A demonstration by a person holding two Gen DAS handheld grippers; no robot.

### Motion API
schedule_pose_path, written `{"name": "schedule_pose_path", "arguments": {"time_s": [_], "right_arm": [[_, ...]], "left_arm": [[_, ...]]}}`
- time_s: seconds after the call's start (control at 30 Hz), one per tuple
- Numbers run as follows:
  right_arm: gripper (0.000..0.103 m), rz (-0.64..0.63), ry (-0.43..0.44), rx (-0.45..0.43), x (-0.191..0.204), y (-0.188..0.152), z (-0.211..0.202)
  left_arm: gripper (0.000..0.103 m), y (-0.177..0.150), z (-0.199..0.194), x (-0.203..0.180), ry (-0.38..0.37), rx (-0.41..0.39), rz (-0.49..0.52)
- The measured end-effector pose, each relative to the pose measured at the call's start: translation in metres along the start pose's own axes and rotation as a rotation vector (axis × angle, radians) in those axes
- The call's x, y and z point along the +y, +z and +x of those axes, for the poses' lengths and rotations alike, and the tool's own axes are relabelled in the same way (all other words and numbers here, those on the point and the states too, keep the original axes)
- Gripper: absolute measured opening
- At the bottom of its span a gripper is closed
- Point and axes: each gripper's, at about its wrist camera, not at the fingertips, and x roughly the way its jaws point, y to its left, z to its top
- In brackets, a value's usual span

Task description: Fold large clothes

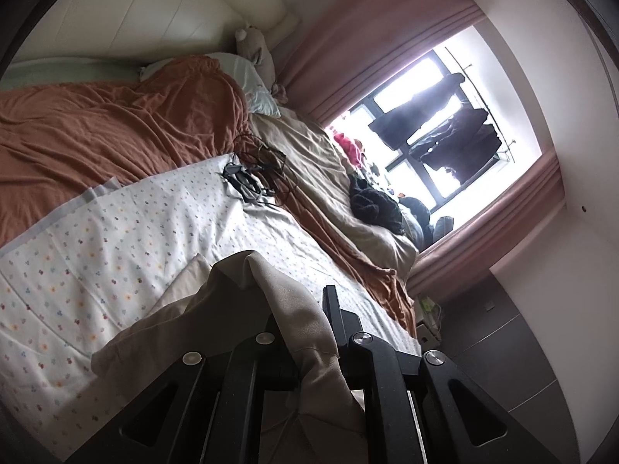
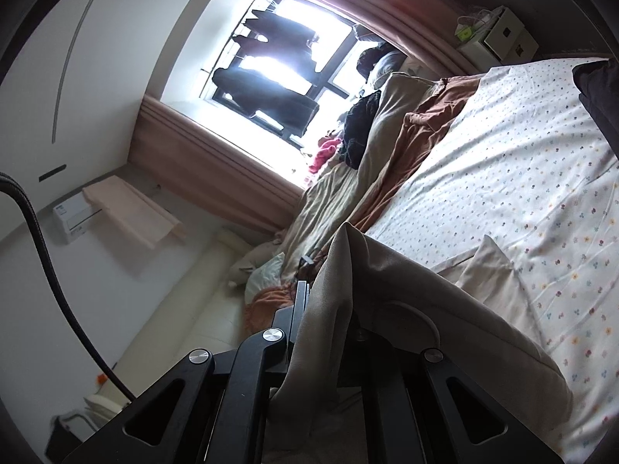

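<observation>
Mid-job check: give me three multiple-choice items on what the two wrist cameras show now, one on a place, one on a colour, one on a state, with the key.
1. Where does the tangle of cables lie?
A. On the dotted sheet, by the rust blanket
B. On the floor
C. On the window sill

2. What colour is the garment being held?
A. Navy
B. Beige
C. Red

3. How do the two grippers stand?
A. Both open
B. Only the left holds cloth
C. Both shut on the garment

Key:
1 A: the cables rest on the dotted sheet at the edge of the rust blanket.
2 B: the garment is beige.
3 C: the left gripper and the right gripper each pinch a fold of it.
</observation>
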Motion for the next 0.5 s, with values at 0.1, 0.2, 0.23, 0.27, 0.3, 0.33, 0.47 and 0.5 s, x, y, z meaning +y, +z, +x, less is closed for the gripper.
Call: {"name": "schedule_pose_path", "arguments": {"time_s": [0.1,0.2,0.23,0.27,0.3,0.33,0.47,0.5], "right_arm": [[0.007,-0.001,-0.027,0.022,-0.008,0.005,0.017],[0.007,0.005,-0.056,0.044,-0.023,0.008,0.035],[0.007,0.009,-0.065,0.051,-0.028,0.008,0.042],[0.007,0.013,-0.076,0.06,-0.034,0.008,0.048],[0.007,0.02,-0.087,0.067,-0.04,0.007,0.055],[0.007,0.029,-0.098,0.074,-0.047,0.006,0.062],[0.007,0.066,-0.144,0.107,-0.079,-0.001,0.087],[0.007,0.07,-0.155,0.112,-0.085,-0.002,0.093]], "left_arm": [[0.01,0.003,0.026,0.004,0.015,0.015,0.004],[0.01,0.006,0.054,0.012,0.031,0.037,-0.005],[0.01,0.007,0.063,0.014,0.039,0.045,-0.004],[0.01,0.007,0.072,0.016,0.048,0.053,-0.001],[0.01,0.006,0.081,0.019,0.059,0.061,0.001],[0.01,0.005,0.091,0.023,0.071,0.069,0.004],[0.01,-0.003,0.13,0.044,0.126,0.107,0.004],[0.01,-0.005,0.138,0.051,0.138,0.117,-0.001]]}}
